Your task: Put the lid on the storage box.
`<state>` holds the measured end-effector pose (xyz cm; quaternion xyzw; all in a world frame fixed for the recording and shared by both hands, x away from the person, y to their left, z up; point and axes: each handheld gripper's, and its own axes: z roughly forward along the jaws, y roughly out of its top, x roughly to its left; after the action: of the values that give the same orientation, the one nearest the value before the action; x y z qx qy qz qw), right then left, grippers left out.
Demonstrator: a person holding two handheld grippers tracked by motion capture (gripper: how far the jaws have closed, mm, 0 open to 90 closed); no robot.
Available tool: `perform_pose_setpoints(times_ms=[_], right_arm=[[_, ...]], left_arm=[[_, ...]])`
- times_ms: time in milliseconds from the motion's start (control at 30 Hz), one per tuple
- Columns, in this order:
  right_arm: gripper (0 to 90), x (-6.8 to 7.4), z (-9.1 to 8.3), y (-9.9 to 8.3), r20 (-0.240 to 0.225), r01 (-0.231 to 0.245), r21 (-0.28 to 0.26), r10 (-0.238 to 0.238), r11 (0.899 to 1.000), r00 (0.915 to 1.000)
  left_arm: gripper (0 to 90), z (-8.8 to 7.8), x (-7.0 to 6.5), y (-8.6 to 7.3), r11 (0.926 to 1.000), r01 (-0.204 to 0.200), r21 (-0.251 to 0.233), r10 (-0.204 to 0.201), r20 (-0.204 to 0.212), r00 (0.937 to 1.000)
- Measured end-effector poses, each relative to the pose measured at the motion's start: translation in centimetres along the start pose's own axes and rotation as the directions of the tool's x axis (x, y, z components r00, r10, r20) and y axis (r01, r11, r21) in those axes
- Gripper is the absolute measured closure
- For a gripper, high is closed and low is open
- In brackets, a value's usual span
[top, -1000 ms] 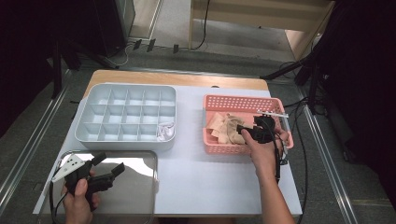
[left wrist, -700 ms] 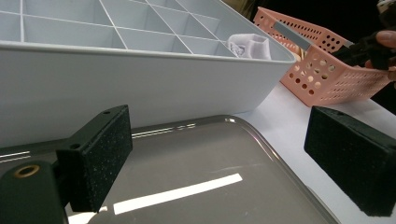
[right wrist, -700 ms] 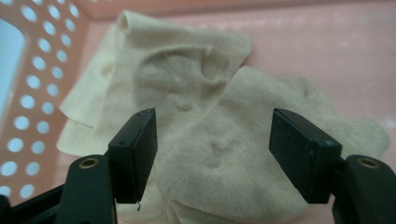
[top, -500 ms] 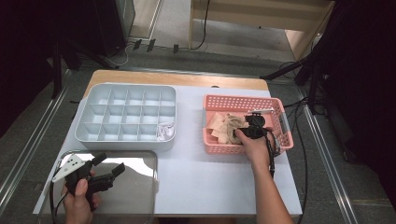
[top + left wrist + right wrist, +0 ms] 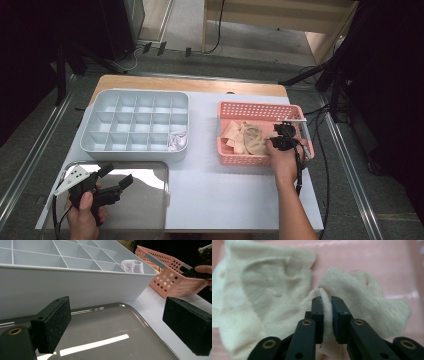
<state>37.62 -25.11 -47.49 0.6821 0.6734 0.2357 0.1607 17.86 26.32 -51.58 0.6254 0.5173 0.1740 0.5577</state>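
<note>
The beige sock point(image 5: 367, 300) lies crumpled in the pink basket point(image 5: 260, 110) at the right of the desk point(image 5: 225, 190), beside more beige cloth point(image 5: 235, 137) to its left. It is bunched, so its long axis and which way it points cannot be told. The right hand-held gripper point(image 5: 326, 312) points down and away into the basket; its jaws have just been closing and now pinch a raised fold of the sock. The right hand point(image 5: 282, 160) reaches over the basket's near wall. The left hand-held gripper point(image 5: 117, 327), jaws wide apart and holding nothing, hovers level over the metal tray point(image 5: 145, 200) at near left, aimed at the grey divided box point(image 5: 95, 132), where a white sock point(image 5: 133, 265) sits in one corner compartment.
</note>
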Motion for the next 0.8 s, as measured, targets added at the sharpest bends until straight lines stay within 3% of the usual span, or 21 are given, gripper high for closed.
perform_pose_setpoints(times_ms=[133,267,400,500,633,800], right_arm=[[85.3,-0.9,-0.9,-0.1,-0.008,-0.014,-0.077,0.014,0.997,0.9999],[86.2,-1.4,-1.7,-0.2,-0.004,0.006,-0.131,-0.007,0.991,1.0],[86.2,-1.4,-2.1,-0.5,-0.028,0.032,-0.179,-0.038,0.983,0.9989],[84.0,-1.4,-1.7,-0.6,-0.037,0.048,-0.158,-0.054,0.986,0.9979],[67.6,-2.1,-1.1,-0.3,-0.032,0.015,-0.146,-0.02,0.989,0.9993],[54.1,-2.7,-0.3,0.1,-0.034,-0.014,-0.086,0.011,0.996,0.9994]], left_arm=[[8.4,0.0,0.0,0.0,1.0,-0.001,0.0,0.001,0.001,1.0],[8.4,0.1,0.0,0.0,1.0,-0.002,0.001,0.002,0.002,1.0],[8.4,0.1,0.0,0.0,1.0,-0.003,0.003,0.003,0.001,1.0],[8.4,0.1,0.0,0.0,1.0,0.001,0.002,-0.001,0.002,1.0],[8.4,0.1,0.0,0.0,1.0,-0.001,0.001,0.001,0.001,1.0],[8.4,0.0,0.2,0.0,1.0,0.002,0.002,-0.002,-0.001,1.0]])
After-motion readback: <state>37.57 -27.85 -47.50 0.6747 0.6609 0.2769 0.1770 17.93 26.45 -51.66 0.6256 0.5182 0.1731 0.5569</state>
